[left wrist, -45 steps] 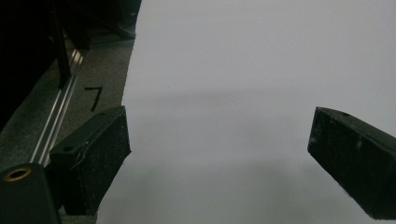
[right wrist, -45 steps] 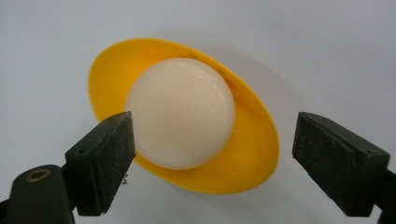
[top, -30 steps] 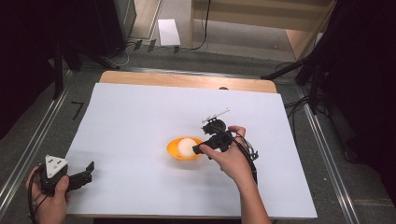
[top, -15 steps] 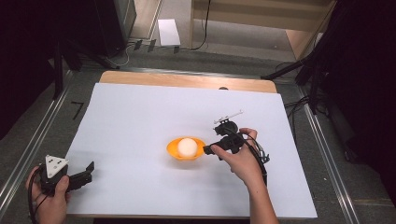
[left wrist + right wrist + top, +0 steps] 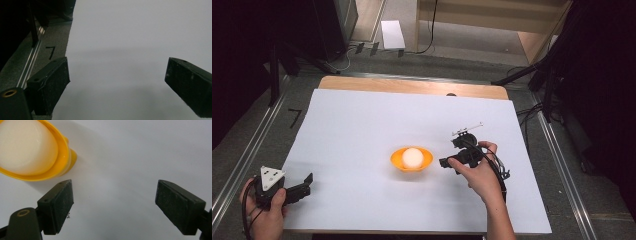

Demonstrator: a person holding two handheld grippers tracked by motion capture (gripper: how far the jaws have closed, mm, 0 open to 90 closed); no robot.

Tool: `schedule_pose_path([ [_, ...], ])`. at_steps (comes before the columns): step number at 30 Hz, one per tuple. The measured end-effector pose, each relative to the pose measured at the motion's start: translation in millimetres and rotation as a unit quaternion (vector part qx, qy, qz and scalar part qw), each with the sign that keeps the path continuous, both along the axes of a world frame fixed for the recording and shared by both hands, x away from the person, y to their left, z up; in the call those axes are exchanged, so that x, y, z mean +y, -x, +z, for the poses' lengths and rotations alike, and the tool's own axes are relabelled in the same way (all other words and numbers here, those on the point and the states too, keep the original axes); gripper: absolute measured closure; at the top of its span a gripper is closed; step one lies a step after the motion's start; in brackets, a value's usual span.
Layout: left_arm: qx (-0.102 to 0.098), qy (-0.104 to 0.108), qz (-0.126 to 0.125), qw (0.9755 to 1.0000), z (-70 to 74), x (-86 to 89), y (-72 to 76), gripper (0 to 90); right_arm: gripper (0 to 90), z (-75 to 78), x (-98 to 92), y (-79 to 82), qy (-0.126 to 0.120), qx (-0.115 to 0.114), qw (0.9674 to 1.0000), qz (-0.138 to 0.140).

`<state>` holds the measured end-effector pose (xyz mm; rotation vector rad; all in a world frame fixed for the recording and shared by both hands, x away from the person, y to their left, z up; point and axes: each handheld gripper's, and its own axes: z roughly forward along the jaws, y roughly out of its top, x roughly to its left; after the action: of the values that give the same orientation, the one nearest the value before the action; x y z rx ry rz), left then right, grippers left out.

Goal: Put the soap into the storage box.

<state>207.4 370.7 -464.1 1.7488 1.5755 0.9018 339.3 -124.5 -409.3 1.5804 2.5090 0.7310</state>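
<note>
High view: an orange bowl [image 5: 411,160] sits just below the centre of the frame on the white sheet [image 5: 362,125], with a white ball [image 5: 412,157] resting inside it. The right gripper [image 5: 444,163] lies just right of the bowl, apart from it, its jaws spread wide and holding nothing. A second ago this gripper was over the bowl's right rim; half a second ago it had drawn back to the bowl's side, and it now stands a little farther right, while ball and bowl have not moved. This suggests that the ball has been released into the bowl and the placing step is finished, with the hand retreating. Right gripper view: the bowl and ball occupy the upper left corner, beyond the left jaw, and only bare sheet lies between the jaws. The left gripper [image 5: 307,182], in the lower left corner of the high view, has kept its place near the sheet's edge, jaws spread and empty.
</note>
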Motion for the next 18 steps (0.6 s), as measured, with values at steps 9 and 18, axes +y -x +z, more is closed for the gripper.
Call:
schedule_pose_path([
  [9, -0.001, 0.001, 0.0, 1.0, 0.0, 0.0, 0.0, 6.3, 15.8, -8.6, -13.9, 2.8, 0.001, 0.003, 0.9999, -0.012],
  [18, 0.0, -0.001, 0.0, 1.0, 0.0, -0.1, 0.1, 6.2, 15.8, -16.4, -30.4, 7.0, -0.001, 0.005, 0.9997, -0.022],
])
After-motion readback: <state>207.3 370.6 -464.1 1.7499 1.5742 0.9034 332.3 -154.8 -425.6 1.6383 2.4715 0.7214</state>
